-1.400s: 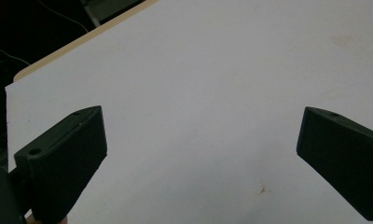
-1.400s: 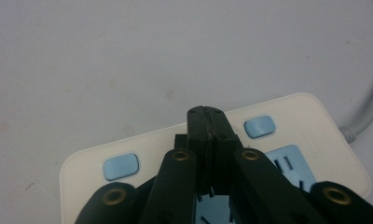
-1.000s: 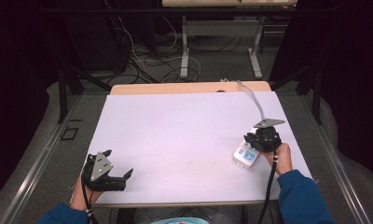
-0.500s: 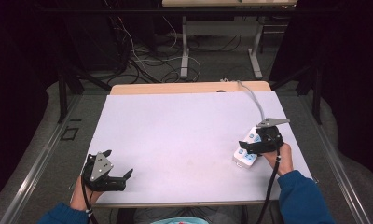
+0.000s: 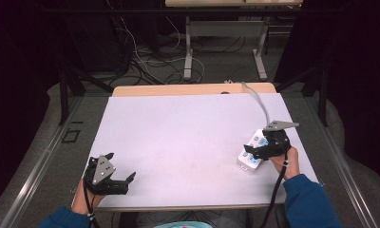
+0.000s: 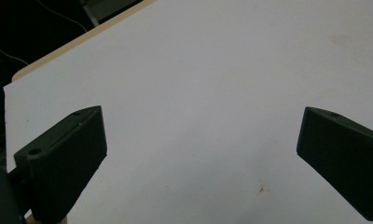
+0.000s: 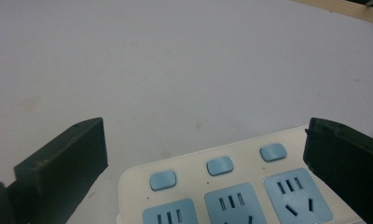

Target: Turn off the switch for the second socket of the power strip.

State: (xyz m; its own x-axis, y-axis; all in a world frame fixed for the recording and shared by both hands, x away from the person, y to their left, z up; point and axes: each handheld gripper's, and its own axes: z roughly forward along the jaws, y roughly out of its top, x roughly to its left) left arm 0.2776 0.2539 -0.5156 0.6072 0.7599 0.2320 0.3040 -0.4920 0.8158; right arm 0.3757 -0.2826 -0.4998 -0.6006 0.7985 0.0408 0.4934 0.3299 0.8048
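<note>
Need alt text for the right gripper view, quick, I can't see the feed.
A white plastic power strip with blue sockets and three blue buttons lies between the right gripper's open black jaws, on a white table.

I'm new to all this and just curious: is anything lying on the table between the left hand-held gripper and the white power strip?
No. In the high view, only bare white tabletop lies between the left hand-held gripper and the power strip.

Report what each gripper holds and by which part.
Nothing held. Left gripper open over bare table; right gripper open, jaws straddling the power strip, not clamped.
</note>
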